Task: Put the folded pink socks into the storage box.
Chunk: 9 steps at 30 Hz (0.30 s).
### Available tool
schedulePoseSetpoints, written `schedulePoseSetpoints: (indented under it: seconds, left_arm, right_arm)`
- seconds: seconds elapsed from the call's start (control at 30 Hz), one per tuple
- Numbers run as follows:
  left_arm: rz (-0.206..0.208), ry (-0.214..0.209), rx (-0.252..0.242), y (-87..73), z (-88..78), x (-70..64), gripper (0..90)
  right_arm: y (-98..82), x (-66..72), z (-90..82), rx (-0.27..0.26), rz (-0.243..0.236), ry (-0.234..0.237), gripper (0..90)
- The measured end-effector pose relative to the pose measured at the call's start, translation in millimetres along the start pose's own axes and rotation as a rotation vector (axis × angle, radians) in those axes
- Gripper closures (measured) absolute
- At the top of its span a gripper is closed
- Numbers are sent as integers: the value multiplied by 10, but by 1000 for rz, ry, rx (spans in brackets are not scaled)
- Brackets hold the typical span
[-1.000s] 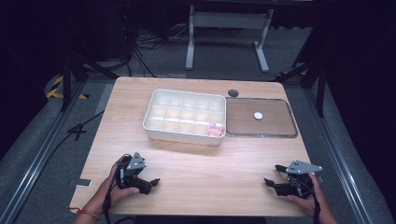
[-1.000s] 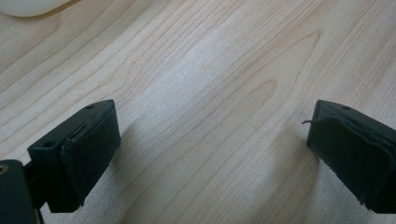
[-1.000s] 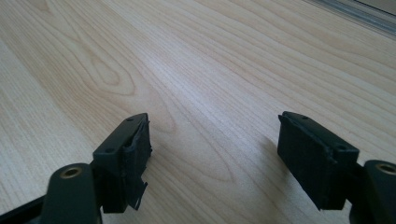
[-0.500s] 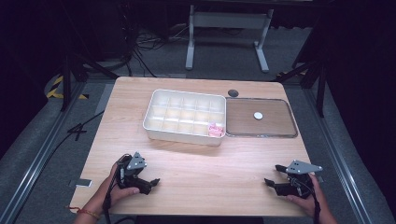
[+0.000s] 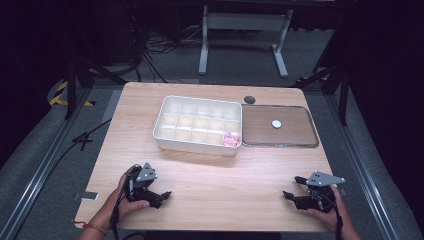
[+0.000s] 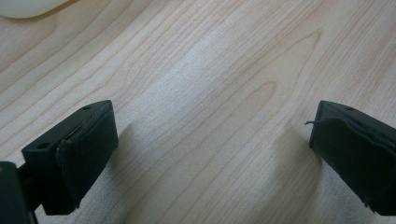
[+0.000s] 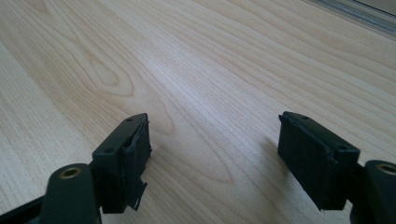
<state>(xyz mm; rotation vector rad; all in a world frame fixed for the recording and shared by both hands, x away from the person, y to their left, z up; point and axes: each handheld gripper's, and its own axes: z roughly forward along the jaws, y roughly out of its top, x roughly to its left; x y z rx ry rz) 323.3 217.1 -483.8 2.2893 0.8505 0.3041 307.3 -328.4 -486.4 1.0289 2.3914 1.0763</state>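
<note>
both grippers are sitting low on the bench point(image 5: 210, 175), nothing started yet; left gripper point(image 5: 159, 194) and right gripper point(image 5: 292, 196) are both gaping wide, holding nothing; the white divided tray point(image 5: 165, 131) with a pink bit point(image 5: 230, 139) is lying well ahead of the jaws, the clear lid point(image 5: 280, 141) beside it; everything's looking left to do

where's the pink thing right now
In the high view the pink thing lies in the near right corner compartment of the white divided box, next to the clear lid on its right.
</note>
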Motion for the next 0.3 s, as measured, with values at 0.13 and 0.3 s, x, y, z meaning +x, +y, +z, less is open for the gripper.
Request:
schedulePoseSetpoints:
  seconds: [0.13, 0.3]
  left_arm:
    - [4, 3, 2, 3, 0, 2, 9]
    - [4, 3, 2, 4, 0, 2, 8]
  right_arm:
    - [0, 1, -1, 1, 2, 0, 255]
    - [0, 1, 0, 1, 1, 0, 255]
